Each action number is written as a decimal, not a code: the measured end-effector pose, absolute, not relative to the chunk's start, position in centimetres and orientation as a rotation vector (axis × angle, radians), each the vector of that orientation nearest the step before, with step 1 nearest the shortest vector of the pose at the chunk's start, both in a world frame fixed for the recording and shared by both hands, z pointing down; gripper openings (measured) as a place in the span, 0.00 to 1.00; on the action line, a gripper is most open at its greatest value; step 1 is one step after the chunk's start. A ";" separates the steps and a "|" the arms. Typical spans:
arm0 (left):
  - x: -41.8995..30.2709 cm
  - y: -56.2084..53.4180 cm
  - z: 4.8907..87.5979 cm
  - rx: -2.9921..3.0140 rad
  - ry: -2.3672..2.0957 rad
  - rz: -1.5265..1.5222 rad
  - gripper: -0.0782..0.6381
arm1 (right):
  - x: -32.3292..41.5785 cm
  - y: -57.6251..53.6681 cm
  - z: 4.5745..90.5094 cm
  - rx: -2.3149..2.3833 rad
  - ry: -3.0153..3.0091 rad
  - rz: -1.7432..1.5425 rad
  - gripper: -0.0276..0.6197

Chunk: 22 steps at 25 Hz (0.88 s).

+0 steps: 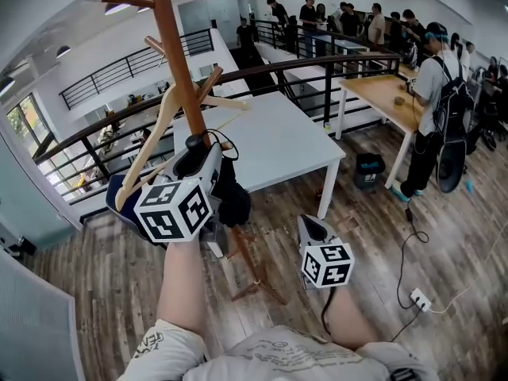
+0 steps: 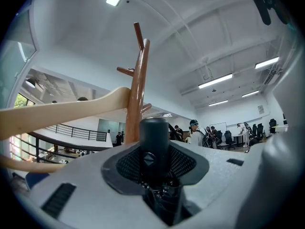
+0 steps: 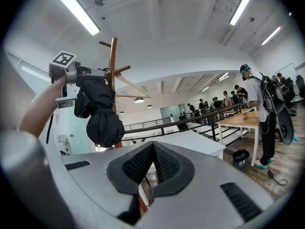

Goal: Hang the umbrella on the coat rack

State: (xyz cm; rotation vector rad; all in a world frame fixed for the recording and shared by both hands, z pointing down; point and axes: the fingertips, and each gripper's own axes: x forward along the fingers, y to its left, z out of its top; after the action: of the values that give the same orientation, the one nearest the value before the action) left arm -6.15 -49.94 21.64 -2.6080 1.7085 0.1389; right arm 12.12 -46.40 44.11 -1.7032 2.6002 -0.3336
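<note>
The left gripper [image 2: 153, 175] is clamped on the handle of the folded black umbrella [image 2: 154, 140]; the bundle hangs below that gripper [image 3: 78, 75], close against the pole of the coat rack [image 3: 112, 56]; nothing is hooked yet. The step in hand appears to be bringing the umbrella up to the rack; a wooden hanger [image 2: 62, 111] already occupies one side. The right gripper [image 3: 152, 149] is held low and well apart, jaws together on nothing. The next move probably calls for raising the handle to a free peg [image 2: 126, 71], clear of the hanger, and catching it there before the jaws let go; a careless release would drop it.
</note>
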 end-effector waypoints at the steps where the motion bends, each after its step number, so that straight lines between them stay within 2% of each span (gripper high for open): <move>1: -6.0 -49.9 21.5 -2.607 1.705 0.132 0.32 | 12.1 -46.3 44.0 -1.702 2.600 -0.333 0.04; 22: -7.6 -51.2 22.1 -2.510 1.944 -0.004 0.33 | 12.5 -45.8 44.2 -1.659 2.612 -0.360 0.04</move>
State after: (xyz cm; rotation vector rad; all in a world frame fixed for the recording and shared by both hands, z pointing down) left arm -7.59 -51.21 22.06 -2.5095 1.9438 -0.0044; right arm 12.45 -45.80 44.17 -1.6586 2.6117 -0.3602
